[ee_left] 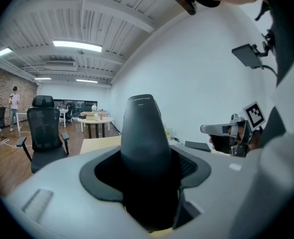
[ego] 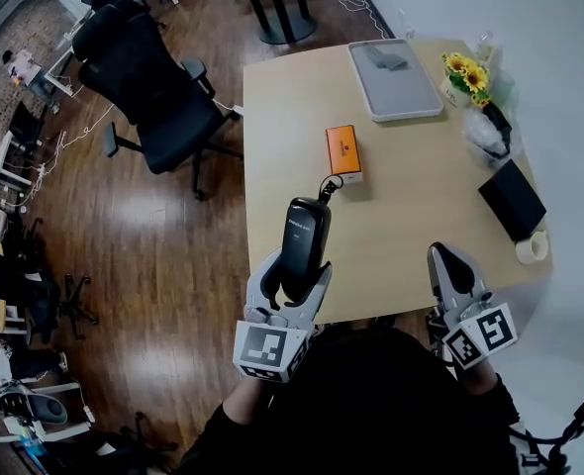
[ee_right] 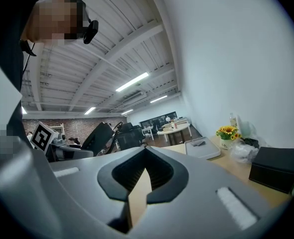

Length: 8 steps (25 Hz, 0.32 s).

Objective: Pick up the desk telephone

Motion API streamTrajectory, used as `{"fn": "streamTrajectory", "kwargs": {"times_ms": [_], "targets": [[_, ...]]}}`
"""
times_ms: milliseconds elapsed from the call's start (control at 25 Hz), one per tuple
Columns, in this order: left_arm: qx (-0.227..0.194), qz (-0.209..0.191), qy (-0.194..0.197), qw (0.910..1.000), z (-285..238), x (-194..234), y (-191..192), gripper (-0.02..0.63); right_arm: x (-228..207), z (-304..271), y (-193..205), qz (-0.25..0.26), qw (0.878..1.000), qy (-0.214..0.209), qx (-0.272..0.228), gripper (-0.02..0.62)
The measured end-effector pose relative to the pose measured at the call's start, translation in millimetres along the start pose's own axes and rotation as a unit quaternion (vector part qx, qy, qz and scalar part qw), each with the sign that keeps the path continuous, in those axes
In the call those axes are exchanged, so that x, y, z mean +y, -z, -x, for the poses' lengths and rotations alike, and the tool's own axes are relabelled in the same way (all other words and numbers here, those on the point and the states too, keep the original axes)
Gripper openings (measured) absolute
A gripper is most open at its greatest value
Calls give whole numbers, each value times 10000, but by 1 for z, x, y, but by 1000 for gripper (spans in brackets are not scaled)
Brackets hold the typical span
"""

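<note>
So the handset is held up off the table at the near left, clamped between the jaws of the left gripper, earpiece end pointed away and tilted a bit right. Only in the head view can the cord be seen, running from the handset's far end toward an orange box sat mid-table. In the left gripper view the handset fills the gap between the jaws and sticks up tall, and the right gripper is caught off to the right, which says both are raised at about the same level. The right gripper view gives the better look at its own jaws: they're pressed together at the tips with nothing between, only table showing past them. That gripper is held over the table's near right edge, pointing away. A grey tray, sunflowers and a black box are lined along the far and right side, and a chair is parked far left.
</note>
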State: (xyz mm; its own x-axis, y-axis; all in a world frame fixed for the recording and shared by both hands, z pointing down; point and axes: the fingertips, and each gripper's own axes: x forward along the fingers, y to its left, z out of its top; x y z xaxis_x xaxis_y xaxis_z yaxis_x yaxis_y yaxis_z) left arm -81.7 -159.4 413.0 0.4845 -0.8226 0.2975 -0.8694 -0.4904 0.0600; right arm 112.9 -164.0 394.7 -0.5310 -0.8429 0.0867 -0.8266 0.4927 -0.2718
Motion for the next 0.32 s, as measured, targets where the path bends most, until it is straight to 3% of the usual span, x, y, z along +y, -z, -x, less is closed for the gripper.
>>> {"fn": "streamTrajectory", "kwargs": {"times_ms": [320], "targets": [[76, -45, 12, 10000, -2, 1, 7, 264, -1, 0, 4, -3, 10000, -1, 12, 0]]}}
